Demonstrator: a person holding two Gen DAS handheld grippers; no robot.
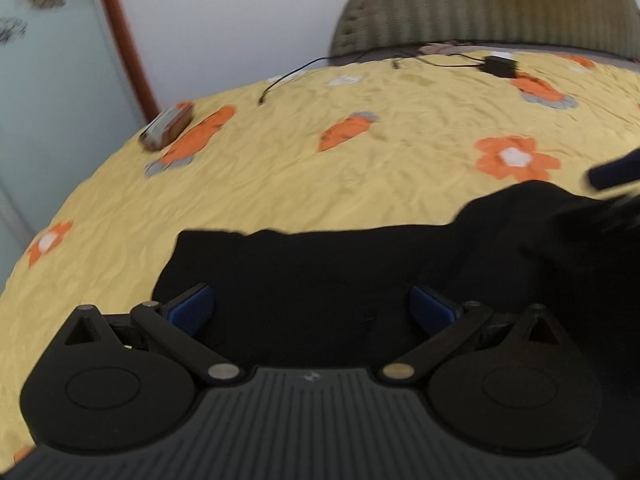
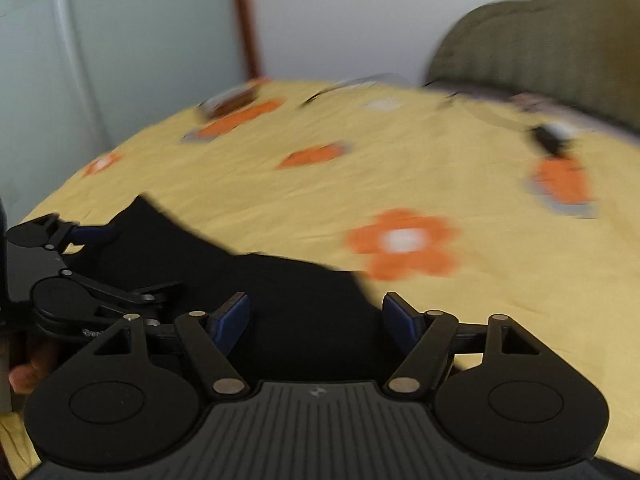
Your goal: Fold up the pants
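We see the black pants point(image 1: 320, 280) lying in a dark heap on the yellow bedsheet point(image 1: 280, 168), which is printed with orange carrots and flowers. The left gripper point(image 1: 311, 307) hovers over the cloth with its blue-padded fingers point(image 1: 196, 304) spread wide apart and nothing between them. In the right wrist view, the right gripper point(image 2: 316, 322) also has its fingers well apart, above the edge of the pants point(image 2: 280, 300) where the black fabric meets the sheet; the left gripper point(image 2: 96, 260) shows at the far left of that view, over the same garment. Farther back on the bed lie a small brown box point(image 1: 168, 127), a black cable point(image 1: 292, 74) and a black charger point(image 1: 500, 65), with an olive ribbed cushion point(image 1: 480, 8) against the wall. The right view is blurred.
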